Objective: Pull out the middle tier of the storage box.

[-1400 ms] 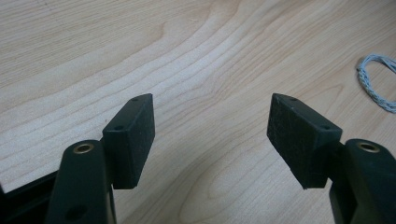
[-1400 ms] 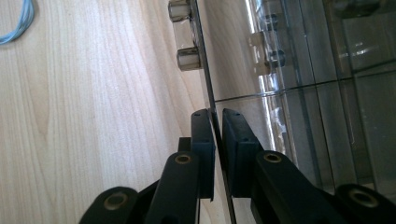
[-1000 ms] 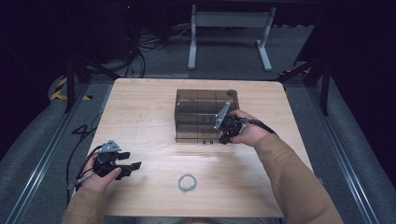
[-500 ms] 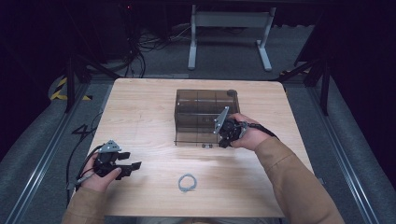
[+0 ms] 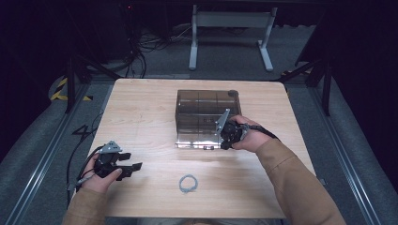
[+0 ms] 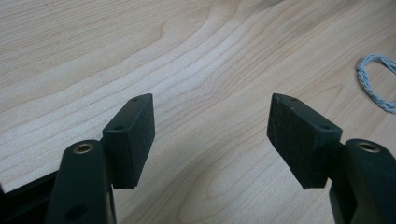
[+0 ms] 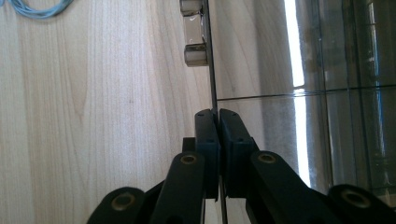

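Observation:
A smoky transparent box (image 5: pixel 202 110) stands at the middle of the wooden table (image 5: pixel 141 117). My right gripper (image 5: pixel 225 135) is at its front right corner, shut on the thin edge of a clear panel (image 7: pixel 212 70) of the box. In the right gripper view the jaws of the right gripper (image 7: pixel 217 116) pinch that edge, with a small white clasp (image 7: pixel 195 32) farther along it. My left gripper (image 5: pixel 133 166) rests low at the table's front left, open with nothing between its jaws. In its own view, bare wood lies beneath the left gripper (image 6: pixel 212 135).
A small coil of pale grey-blue cord (image 5: pixel 188 183) lies near the table's front edge, between the two hands; the cord (image 6: pixel 373 81) lies to the right of the left jaws. Dark floor, cables and a metal stand (image 5: pixel 230 28) surround the table.
The right gripper has shifted slightly toward the table's front while keeping its hold on the panel edge. The left gripper has not moved.

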`<action>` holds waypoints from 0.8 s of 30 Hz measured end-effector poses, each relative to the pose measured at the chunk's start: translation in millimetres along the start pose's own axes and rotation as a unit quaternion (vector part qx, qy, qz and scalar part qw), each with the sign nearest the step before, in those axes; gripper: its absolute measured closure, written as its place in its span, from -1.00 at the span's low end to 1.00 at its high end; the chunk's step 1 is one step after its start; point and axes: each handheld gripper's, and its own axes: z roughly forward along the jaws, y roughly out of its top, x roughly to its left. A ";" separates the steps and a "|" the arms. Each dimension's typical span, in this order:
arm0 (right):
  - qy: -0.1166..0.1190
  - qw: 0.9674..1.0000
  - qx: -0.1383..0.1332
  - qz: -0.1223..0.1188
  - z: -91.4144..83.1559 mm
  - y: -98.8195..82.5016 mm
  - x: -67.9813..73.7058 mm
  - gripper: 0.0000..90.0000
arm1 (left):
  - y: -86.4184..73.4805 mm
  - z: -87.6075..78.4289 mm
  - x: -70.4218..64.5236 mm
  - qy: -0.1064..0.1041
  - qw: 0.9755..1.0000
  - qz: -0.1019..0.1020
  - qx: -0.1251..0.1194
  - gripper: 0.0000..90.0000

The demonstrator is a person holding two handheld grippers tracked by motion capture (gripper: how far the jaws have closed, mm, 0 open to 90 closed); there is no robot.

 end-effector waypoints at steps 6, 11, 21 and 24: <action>-0.001 1.000 0.005 0.003 1.8 -0.6 0.5 0.93 | 0.0 -0.2 0.1 0.001 1.000 0.001 -0.001 -0.26; -0.003 1.000 0.010 0.003 3.5 -0.8 1.8 0.92 | 0.0 0.0 -0.2 0.001 1.000 0.000 -0.002 -0.26; -0.001 1.000 0.003 0.014 1.6 -3.0 2.0 0.80 | 0.2 -0.1 -0.1 0.000 1.000 0.001 0.001 -0.26; 0.002 1.000 0.002 0.019 -0.3 -3.7 2.7 0.75 | 0.0 0.0 -0.3 0.001 1.000 0.000 -0.001 -0.26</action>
